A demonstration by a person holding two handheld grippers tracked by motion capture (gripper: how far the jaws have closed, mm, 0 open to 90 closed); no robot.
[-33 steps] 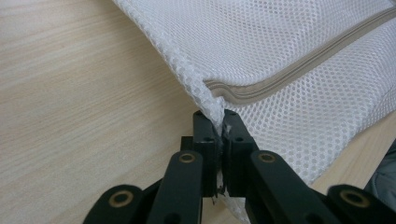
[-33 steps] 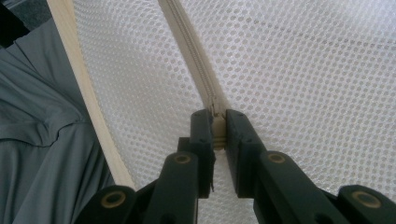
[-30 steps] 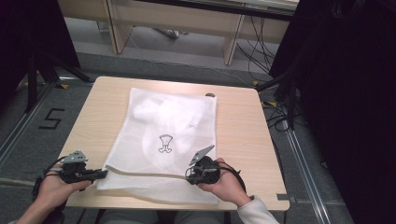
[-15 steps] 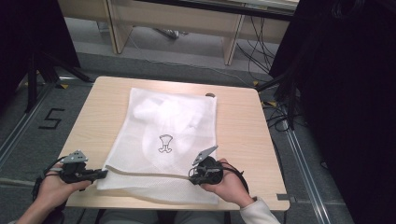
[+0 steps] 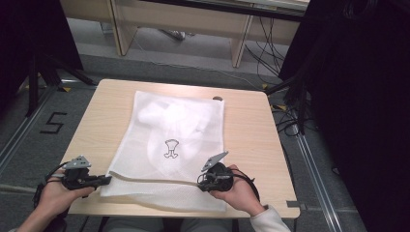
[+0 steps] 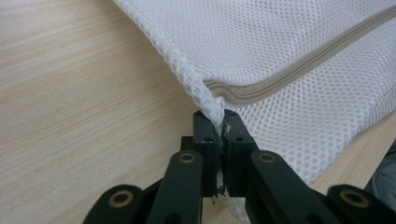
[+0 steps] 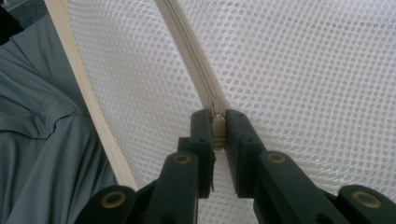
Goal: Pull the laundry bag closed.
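A white mesh laundry bag (image 5: 174,130) lies flat on the wooden table (image 5: 251,125), with white cloth inside and a small black print (image 5: 170,147) on it. A beige zipper (image 5: 154,178) runs along its near edge. My left gripper (image 5: 107,180) is at the bag's near left corner, shut on the mesh (image 6: 289,42) where the zipper (image 6: 299,70) ends; its jaws (image 6: 219,116) pinch the fabric. My right gripper (image 5: 200,181) is at the zipper's right part, shut on the zipper pull (image 7: 218,128), with the zipper track (image 7: 187,42) running away from it.
The bag's near edge lies close to the table's front edge (image 7: 88,107), with the person's grey clothing (image 7: 42,140) just below. Bare wood (image 6: 70,93) lies left of the bag. A small dark object (image 5: 217,98) sits at the bag's far right corner. Cables trail on the floor at the right.
My right gripper has slid a little to the right along the bag's near edge, and a beige zipper line now shows between the two grippers. The left gripper has stayed put.
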